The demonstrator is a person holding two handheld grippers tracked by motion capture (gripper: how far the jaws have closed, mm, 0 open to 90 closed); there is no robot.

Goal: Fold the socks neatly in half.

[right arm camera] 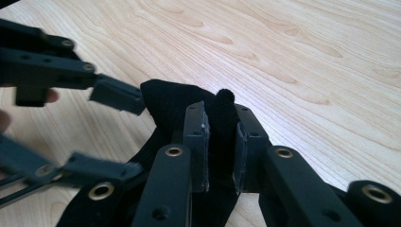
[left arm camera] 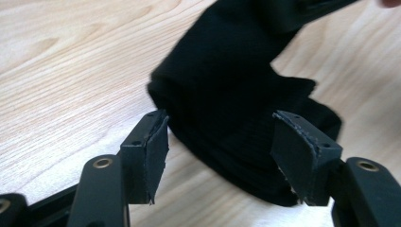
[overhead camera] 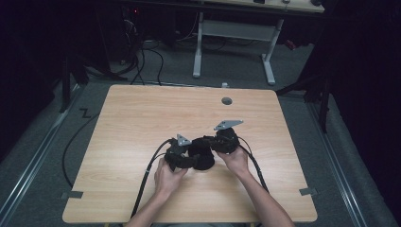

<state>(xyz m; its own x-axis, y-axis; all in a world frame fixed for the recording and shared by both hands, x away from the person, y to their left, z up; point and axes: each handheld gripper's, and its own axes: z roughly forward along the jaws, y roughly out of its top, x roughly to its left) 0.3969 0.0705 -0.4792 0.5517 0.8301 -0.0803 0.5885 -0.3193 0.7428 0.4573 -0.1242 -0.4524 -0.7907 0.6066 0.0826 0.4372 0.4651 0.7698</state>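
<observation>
The counter [overhead camera: 142, 118] is bare wood apart from a black cloth [overhead camera: 202, 156], bunched near its front edge between the two hands. The right claw [right arm camera: 221, 142] is clamped on a raised fold of the cloth and holds it off the wood. The left claw [left arm camera: 222, 151] stands wide, its pads to either side of the hanging cloth and not pressing it, so this looks like a regrip partway through folding or turning the cloth. Next, the left claw likely needs to close on a fresh edge while the right keeps the cloth taut.
</observation>
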